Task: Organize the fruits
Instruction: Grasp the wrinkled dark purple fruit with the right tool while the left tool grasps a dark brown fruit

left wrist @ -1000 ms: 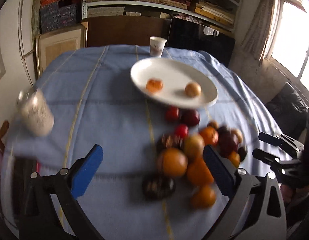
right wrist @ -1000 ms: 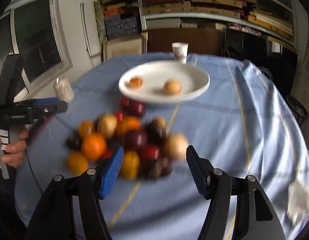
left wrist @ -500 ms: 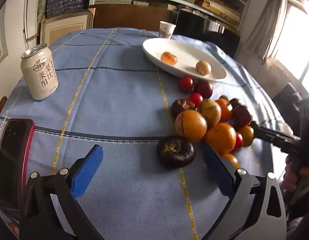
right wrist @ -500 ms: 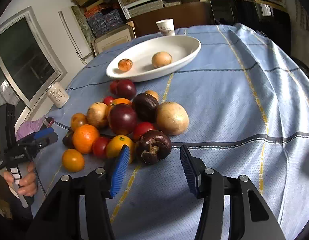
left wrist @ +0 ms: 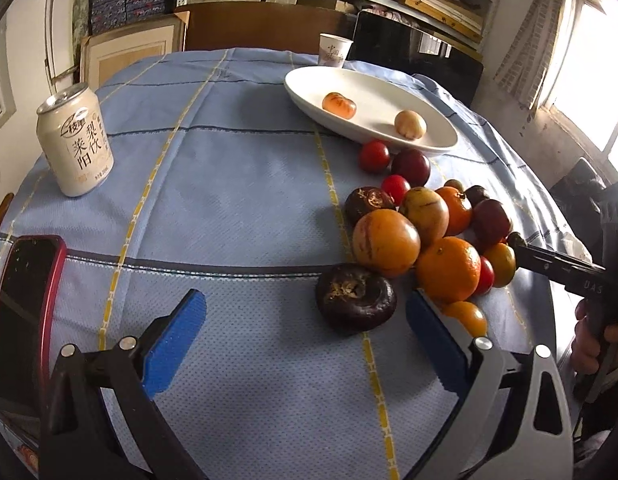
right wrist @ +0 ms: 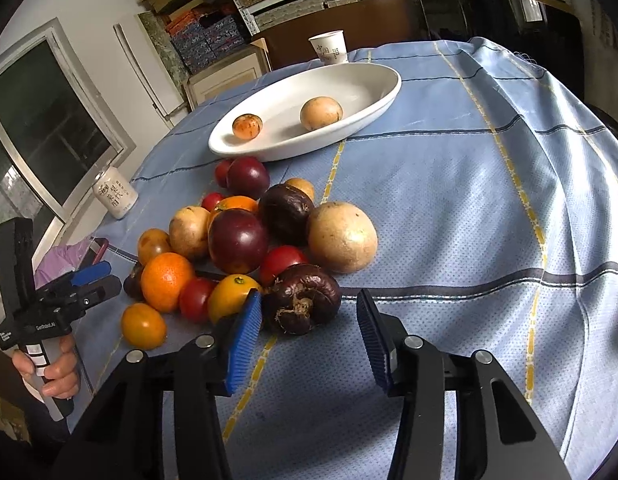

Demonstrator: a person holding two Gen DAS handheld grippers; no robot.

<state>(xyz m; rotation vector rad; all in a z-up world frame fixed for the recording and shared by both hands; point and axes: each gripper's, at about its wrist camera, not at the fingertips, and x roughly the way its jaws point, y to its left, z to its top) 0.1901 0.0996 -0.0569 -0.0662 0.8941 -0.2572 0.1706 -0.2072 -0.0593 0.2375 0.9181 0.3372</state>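
Both grippers have dropped closer to the blue checked tablecloth (left wrist: 237, 184) since a second ago, and the fruit pile now fills the lower middle of each view.

Right gripper (right wrist: 309, 320): jaws closing, blue pads either side of the near end of a dark wrinkled fruit (right wrist: 303, 298) at lower centre of the right wrist view; the left pad sits just beside it, the right pad apart from it, so no grip yet.

Left gripper (left wrist: 305, 328): fingers wide apart, nothing between the pads; another dark wrinkled fruit (left wrist: 355, 300) lies just beyond them, nearer the right pad.

Fruit pile (right wrist: 237, 240): oranges, small red and yellow rounds, dark red plums, one pale tan round fruit (right wrist: 343, 236), all touching or near one another at centre left of the right wrist view.

White oval dish (right wrist: 361, 88): upper centre, holding two pieces, one orange (right wrist: 247, 126) and one tan (right wrist: 321, 113), well apart.

Paper cup (right wrist: 329, 47): behind the dish.

Drink can (left wrist: 75, 140): upright, left of the left wrist view.

Phone (left wrist: 25, 312), apparently in a red case: lower left edge, partly cut off.
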